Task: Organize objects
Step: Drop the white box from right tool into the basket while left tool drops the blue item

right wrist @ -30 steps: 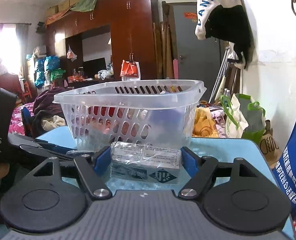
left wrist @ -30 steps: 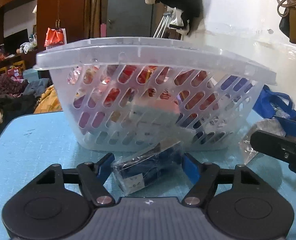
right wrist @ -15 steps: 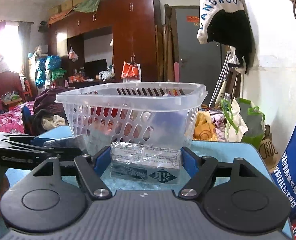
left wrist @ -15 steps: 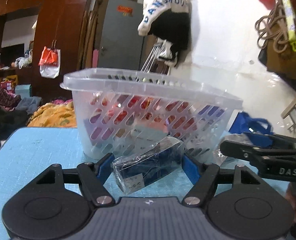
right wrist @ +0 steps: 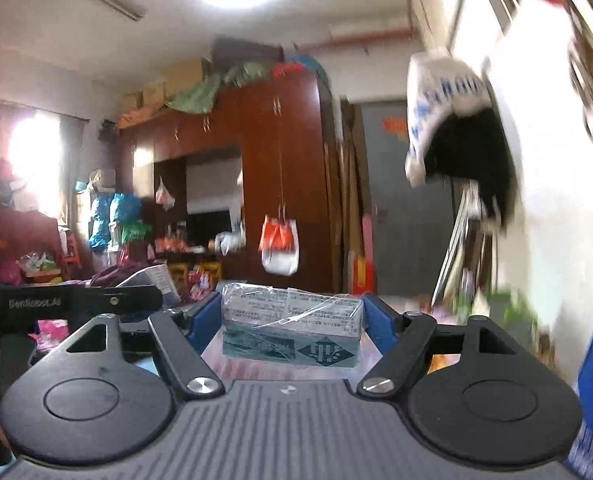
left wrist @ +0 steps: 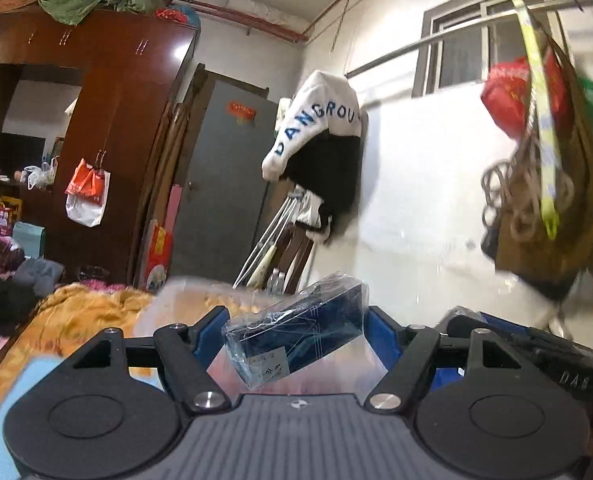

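Between the blue pads of the left gripper [left wrist: 295, 334] sits a dark blue box wrapped in clear film [left wrist: 296, 338], clamped at its two ends and tilted, its far end up toward 1 o'clock; the right gripper [right wrist: 292, 330] likewise grips a teal and white box in clear film [right wrist: 292, 330], held flat and square across its jaws. Both holds look the same as a second ago, with no slip in either box. What has changed is the outlook: a second ago each camera had the white slotted basket filling the middle of its view with the blue tabletop below, while now both look over it into the room, at the dark wardrobe [left wrist: 108, 128] and the jacket hung on the wall [left wrist: 320, 152]. Only a pale blurred strip, probably the basket rim [left wrist: 192, 284], shows at 9 to 10 o'clock of the left-hand box, and a sliver of blue table [left wrist: 36, 376] at 8 o'clock. The other tool's black arm shows at 3 o'clock in the left view and at 9 o'clock in the right. Both boxes appear lifted clear of the table and raised to about rim height, so the likely next step is carrying them over the rim and letting go inside; the tilted box may catch the rim.
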The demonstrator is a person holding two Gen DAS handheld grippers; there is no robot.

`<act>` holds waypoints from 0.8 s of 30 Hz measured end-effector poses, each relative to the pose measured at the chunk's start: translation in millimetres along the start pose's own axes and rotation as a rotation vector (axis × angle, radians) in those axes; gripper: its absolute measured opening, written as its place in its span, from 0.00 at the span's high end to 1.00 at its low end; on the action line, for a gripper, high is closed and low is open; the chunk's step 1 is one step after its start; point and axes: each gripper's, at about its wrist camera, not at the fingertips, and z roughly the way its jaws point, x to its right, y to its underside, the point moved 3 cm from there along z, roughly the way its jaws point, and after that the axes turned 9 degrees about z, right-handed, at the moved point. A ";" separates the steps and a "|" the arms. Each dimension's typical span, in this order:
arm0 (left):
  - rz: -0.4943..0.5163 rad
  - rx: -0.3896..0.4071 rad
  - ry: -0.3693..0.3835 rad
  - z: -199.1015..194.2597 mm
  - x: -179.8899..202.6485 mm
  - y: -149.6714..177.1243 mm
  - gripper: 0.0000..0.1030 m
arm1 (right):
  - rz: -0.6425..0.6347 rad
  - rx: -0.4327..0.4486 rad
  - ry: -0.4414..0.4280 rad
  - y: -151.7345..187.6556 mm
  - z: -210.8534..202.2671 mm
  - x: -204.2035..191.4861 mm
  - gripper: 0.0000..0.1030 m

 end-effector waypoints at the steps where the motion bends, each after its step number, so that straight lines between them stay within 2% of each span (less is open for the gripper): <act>1: 0.002 -0.012 -0.002 12.5 -0.2 -10.2 0.26 | -0.025 -0.005 0.010 -8.5 15.9 0.2 0.25; 4: 0.028 -0.075 -0.067 58.0 -3.8 -33.1 0.26 | -0.065 -0.058 0.042 -20.0 64.2 10.2 0.25; 5: 0.016 -0.117 -0.092 75.5 -9.0 -35.4 0.26 | -0.057 -0.069 0.039 -19.2 75.9 15.2 0.25; 7: -0.016 -0.143 -0.131 94.6 -18.2 -33.7 0.25 | -0.051 -0.100 0.017 -13.0 93.6 23.5 0.25; 9: -0.019 -0.167 -0.160 110.9 -23.1 -32.8 0.19 | -0.053 -0.111 0.006 -5.2 104.1 29.0 0.24; 10: -0.008 -0.174 -0.172 117.2 -24.6 -32.1 0.10 | -0.053 -0.120 -0.015 -0.6 105.8 30.9 0.19; 11: 0.003 -0.181 -0.190 121.7 -26.2 -30.7 0.05 | -0.050 -0.136 -0.034 3.9 107.0 32.2 0.08; 13: 0.011 -0.191 -0.203 123.2 -30.1 -27.3 0.05 | -0.045 -0.158 -0.049 11.3 104.0 35.0 0.00; 19: 0.025 -0.154 -0.170 102.5 -30.2 -13.7 0.05 | 0.023 -0.140 -0.043 7.3 69.4 35.5 0.00; 22: 0.077 -0.112 -0.190 86.6 -25.9 -6.8 0.00 | -0.013 -0.176 0.017 8.0 55.0 26.9 0.00; 24: 0.083 -0.120 -0.184 78.8 -25.4 -0.9 0.00 | -0.055 -0.202 0.048 13.8 45.8 19.0 0.00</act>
